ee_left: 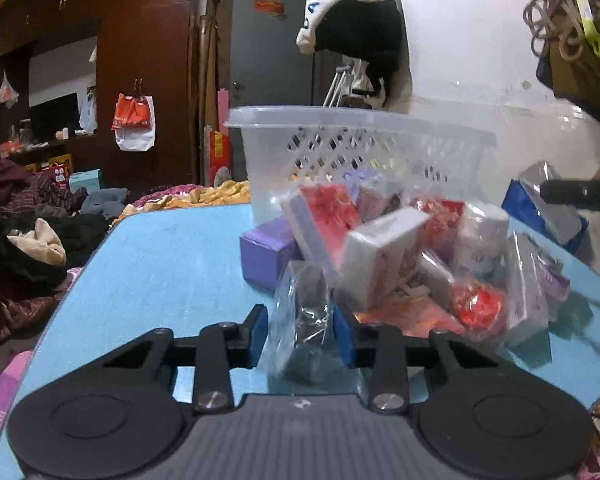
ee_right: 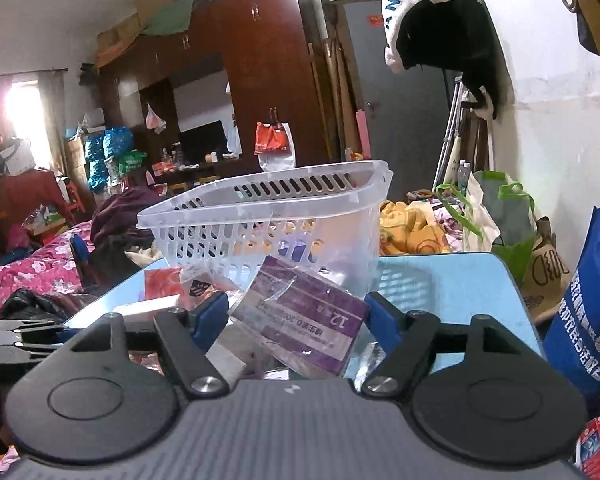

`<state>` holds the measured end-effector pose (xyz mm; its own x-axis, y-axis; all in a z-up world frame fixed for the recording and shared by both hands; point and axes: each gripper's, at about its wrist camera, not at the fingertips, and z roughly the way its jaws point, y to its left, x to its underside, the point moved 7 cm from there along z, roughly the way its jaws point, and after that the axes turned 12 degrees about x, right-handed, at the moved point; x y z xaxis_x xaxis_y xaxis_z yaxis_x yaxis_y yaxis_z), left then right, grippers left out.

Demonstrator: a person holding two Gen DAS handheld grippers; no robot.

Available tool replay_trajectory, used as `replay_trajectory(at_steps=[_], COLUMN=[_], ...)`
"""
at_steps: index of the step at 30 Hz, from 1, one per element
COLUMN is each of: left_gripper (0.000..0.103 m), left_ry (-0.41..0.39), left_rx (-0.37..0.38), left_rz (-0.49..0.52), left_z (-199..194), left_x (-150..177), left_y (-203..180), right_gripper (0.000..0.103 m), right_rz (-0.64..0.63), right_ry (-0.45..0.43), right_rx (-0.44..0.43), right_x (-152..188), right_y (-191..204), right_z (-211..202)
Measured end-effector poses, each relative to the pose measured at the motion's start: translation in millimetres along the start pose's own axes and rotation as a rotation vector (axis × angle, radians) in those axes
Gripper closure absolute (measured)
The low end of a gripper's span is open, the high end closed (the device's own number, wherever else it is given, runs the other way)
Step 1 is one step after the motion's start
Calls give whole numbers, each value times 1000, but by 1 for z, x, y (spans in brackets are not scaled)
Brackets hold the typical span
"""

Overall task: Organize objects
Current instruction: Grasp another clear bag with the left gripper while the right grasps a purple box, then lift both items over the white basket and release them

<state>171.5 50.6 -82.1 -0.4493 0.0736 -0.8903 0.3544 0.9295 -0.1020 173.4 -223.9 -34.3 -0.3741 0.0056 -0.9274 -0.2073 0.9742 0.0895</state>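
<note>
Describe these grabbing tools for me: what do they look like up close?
Both look alike. The left gripper and right gripper each have a ribbed grey body with a small white mark, two round black discs, black linkage bars with silver screws, and blue-padded fingers. No cables or sleeves show.

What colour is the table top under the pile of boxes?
Light blue; the table top shows best in the left wrist view.

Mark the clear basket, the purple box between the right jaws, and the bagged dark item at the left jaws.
clear basket [ee_right: 260,236]: right wrist view, perforated front wall.
purple box [ee_right: 312,316]: right wrist view, printed top face.
bagged dark item [ee_left: 306,320]: left wrist view, bag's middle.
</note>
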Motion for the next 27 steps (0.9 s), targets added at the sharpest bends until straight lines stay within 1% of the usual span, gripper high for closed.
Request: replay_trajectory(at_steps=[2, 5, 9, 11, 14, 17, 19, 21, 22, 24, 27], left_gripper=[63, 64, 66, 66, 66, 66, 66, 66, 66, 66, 66], left_ry=[-1, -13, -32, -54, -108, -170, -215, -257, -277, -293, -298], left_rx=[-24, -22, -26, -17, -9, 2, 20, 35, 56, 81, 79], left_rz=[34, 26, 40, 39, 24, -8, -15, 4, 11, 35, 38], left_z=[0, -2, -9, -15, -28, -42, -51, -57, -58, -51, -23], left_x=[1, 1, 3, 3, 1, -11, -28, -54, -71, -110, -160], left_y=[-5, -3, -1, 1, 5, 9, 8, 2, -1, -9, -13], right_gripper=[26, 26, 26, 26, 26, 26, 26, 27, 27, 27, 26], right_rz=[-7, -15, -35, -44, -59, -69, -75, -86, -94, -111, -182], right_ry=[0, -6, -20, -29, -42, -57, -67, -84, -99, -140, -248], right_rx=[-4, -12, -11, -13, -14, -15, -14, -12, -10, 2, 83], right_x=[1, 1, 0, -1, -2, -5, -8, -15, -22, -40, -76], right_y=[2, 5, 8, 9, 13, 16, 20, 24, 26, 33, 44], right_z=[0, -2, -8, -12, -17, -19, -20, -19, -18, -15, -1])
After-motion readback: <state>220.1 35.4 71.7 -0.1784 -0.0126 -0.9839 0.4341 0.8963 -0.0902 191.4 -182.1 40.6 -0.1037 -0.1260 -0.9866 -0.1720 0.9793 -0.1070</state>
